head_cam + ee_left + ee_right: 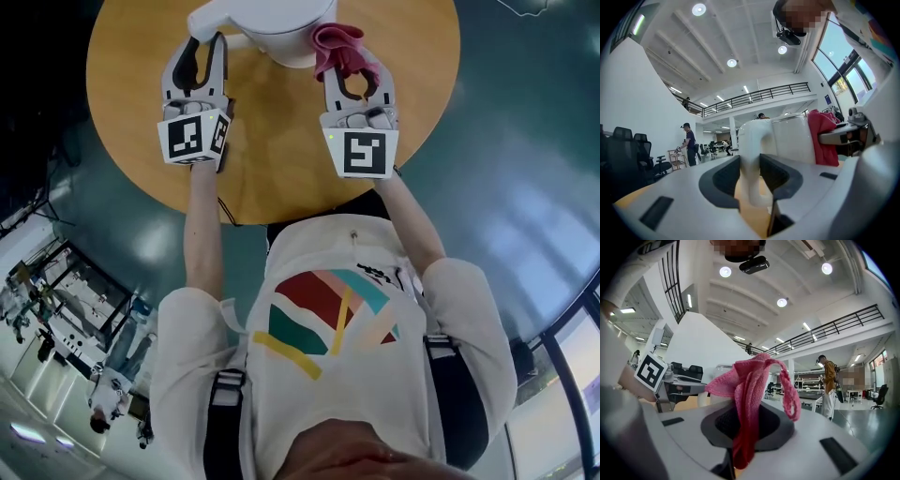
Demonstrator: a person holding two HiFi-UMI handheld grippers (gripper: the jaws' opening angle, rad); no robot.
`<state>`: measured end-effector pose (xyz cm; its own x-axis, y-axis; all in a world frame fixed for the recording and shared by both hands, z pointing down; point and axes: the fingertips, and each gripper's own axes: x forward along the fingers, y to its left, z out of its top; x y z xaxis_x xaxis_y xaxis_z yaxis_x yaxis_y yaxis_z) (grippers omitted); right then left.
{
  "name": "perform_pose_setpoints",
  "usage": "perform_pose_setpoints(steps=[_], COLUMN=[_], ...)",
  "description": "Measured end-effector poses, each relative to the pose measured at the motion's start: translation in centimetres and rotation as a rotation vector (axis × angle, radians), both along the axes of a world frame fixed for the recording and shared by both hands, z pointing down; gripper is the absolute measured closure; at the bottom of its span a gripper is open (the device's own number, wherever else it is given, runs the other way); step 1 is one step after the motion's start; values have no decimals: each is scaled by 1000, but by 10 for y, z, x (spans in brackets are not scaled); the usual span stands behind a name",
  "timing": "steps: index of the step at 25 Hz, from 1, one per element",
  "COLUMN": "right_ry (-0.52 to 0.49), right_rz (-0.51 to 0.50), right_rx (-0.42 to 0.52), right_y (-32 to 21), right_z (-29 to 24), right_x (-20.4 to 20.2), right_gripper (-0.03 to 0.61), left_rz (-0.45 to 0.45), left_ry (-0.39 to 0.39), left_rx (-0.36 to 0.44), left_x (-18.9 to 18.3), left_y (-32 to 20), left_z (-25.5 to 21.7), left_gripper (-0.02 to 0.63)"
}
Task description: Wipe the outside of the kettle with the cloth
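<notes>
Pink knitted cloth is bunched in your right gripper, whose jaws are clamped together on it; a fold stands up above the pads and a loose loop droops over to the right. In the head view that cloth sits at the right side of the white kettle, just beside its wall, though whether it actually touches there cannot be told.

Your left gripper points level at the kettle's curved white handle, and its dark pads are closed on that handle from both sides. The kettle stands upright at the far edge of the round wooden table, handle turned toward your left hand, body toward your right.

Both grippers reach out over the table side by side and well apart, their marker cubes facing up toward your head.

Beyond the table lies a large hall with a balcony railing. A person in a dark top stands by some shelving past black office chairs, and a person in an orange-brown top stands off to the right
</notes>
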<state>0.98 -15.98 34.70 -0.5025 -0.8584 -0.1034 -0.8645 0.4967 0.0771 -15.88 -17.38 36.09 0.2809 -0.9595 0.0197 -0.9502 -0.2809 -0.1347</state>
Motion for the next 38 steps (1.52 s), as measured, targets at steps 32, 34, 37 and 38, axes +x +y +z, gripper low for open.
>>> perform_pose_setpoints(steps=[32, 34, 37, 38], right_ry=[66, 58, 54, 56], right_rz=[106, 70, 2, -20], right_rx=[-179, -197, -216, -217], right_y=[-17, 2, 32, 41], right_z=[44, 47, 60, 66], right_x=[57, 51, 31, 20], right_gripper=[540, 540, 540, 540], left_rz=[-53, -78, -100, -99], left_ry=[-32, -28, -5, 7], left_rx=[-19, -18, -26, -30], left_x=[5, 12, 23, 25], left_y=[-6, 8, 34, 43], left_z=[-5, -5, 2, 4], left_gripper=[440, 440, 440, 439])
